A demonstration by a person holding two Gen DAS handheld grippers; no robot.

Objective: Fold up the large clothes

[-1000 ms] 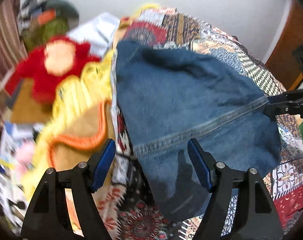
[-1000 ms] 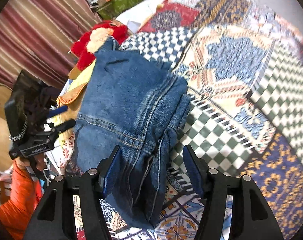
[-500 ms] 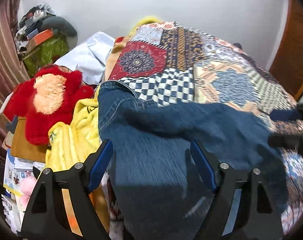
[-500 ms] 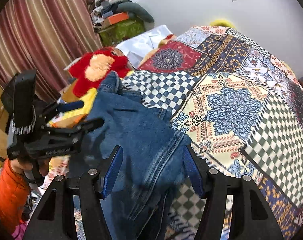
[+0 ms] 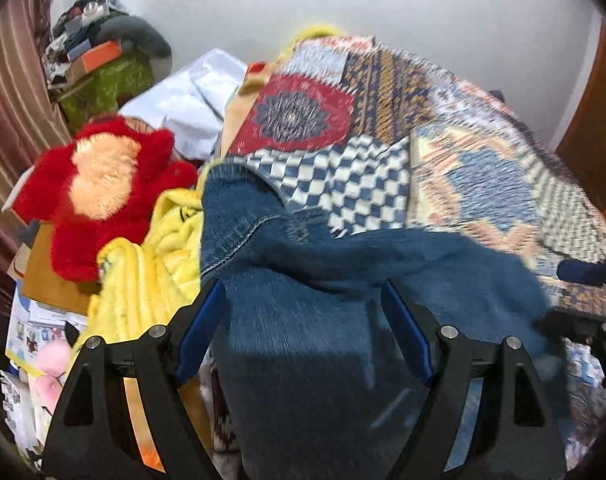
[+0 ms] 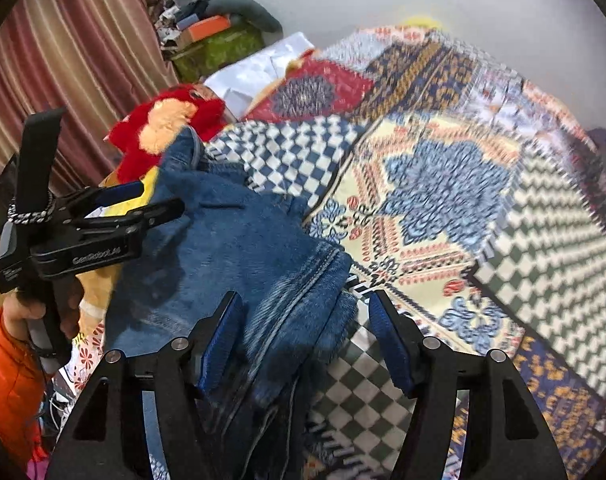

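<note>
A pair of blue jeans (image 5: 343, 280), folded into a thick bundle, lies on the patterned bedspread (image 5: 463, 160) near its left edge. My left gripper (image 5: 303, 320) hovers over the bundle's near part with its jaws wide apart and the pads off the denim. In the right wrist view the jeans (image 6: 231, 248) reach under my right gripper (image 6: 303, 328). Its jaws are opening; the denim's folded edge sits between them beside the left pad, and the right pad stands clear over the checks. A hand in an orange sleeve holds the left gripper (image 6: 151, 200) at the jeans' left side.
A red plush toy (image 5: 103, 184) and a yellow blanket (image 5: 151, 260) crowd the bed's left side, with white cloth (image 5: 191, 100) behind them. A green box (image 5: 103, 80) piled with clutter stands by the striped curtain (image 6: 63, 60). A wooden door (image 5: 595, 128) is at right.
Both views have swung up from the jeans to take in more of the bed and wall. The left gripper has shifted sideways over the denim, closer to the right one, and its jaws stand slightly wider.
</note>
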